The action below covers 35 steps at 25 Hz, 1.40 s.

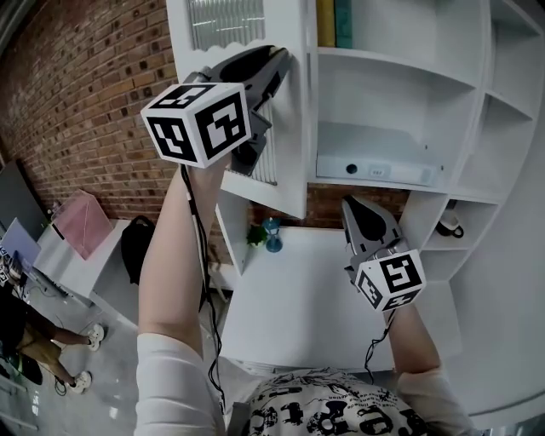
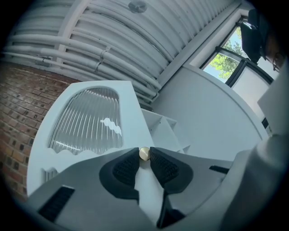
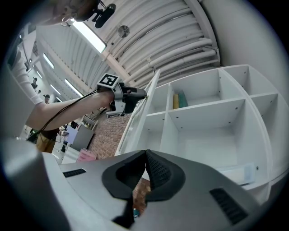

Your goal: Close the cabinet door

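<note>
The white cabinet door, with a ribbed glass panel, stands open, swung out from the white shelf unit. My left gripper is raised to the door's free edge. In the left gripper view its pads are shut on the door's small brass knob. The right gripper view shows that gripper at the door's edge. My right gripper hangs lower, in front of the shelves and pointing up, shut with nothing between its fingertips.
Books stand on an upper shelf, a white device lies on the shelf below, and a cup sits in a side niche. Below are a white table and a small plant. A brick wall runs along the left, with a person on the floor there.
</note>
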Available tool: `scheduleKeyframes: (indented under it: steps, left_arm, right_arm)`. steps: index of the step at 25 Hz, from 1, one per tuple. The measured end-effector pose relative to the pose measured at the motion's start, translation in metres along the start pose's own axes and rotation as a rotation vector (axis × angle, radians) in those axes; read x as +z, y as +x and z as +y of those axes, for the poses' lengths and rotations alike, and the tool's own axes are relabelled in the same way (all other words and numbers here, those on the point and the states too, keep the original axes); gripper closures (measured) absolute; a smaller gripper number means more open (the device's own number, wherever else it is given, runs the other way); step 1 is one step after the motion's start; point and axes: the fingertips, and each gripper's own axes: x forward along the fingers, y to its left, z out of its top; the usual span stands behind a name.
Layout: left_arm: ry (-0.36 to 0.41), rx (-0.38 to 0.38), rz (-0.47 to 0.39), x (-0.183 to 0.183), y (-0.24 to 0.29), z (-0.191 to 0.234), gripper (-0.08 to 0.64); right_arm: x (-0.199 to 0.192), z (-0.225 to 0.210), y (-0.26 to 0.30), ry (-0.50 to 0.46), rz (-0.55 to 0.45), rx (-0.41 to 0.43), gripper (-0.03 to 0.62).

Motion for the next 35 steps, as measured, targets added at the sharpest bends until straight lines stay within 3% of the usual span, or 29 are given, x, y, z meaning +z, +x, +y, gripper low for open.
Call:
scheduleKeyframes:
  steps: [9, 28, 35]
  left_arm:
    - [0.108, 0.134, 0.067, -0.022, 0.042, 0.008, 0.476]
    - [0.263, 0.26, 0.163, -0.055, 0.102, 0.033, 0.474]
    - [0.281, 0.303, 0.192, -0.06, 0.113, 0.041, 0.474]
  right_arm:
    - [-0.012, -0.039, 0.001, 0.002, -0.005, -0.007, 0.577]
    - [-0.04, -0.07, 0.016, 0.05, 0.029, 0.042, 0.578]
    - [-0.037, -0.079, 0.019, 0.038, 0.032, 0.051, 0.578]
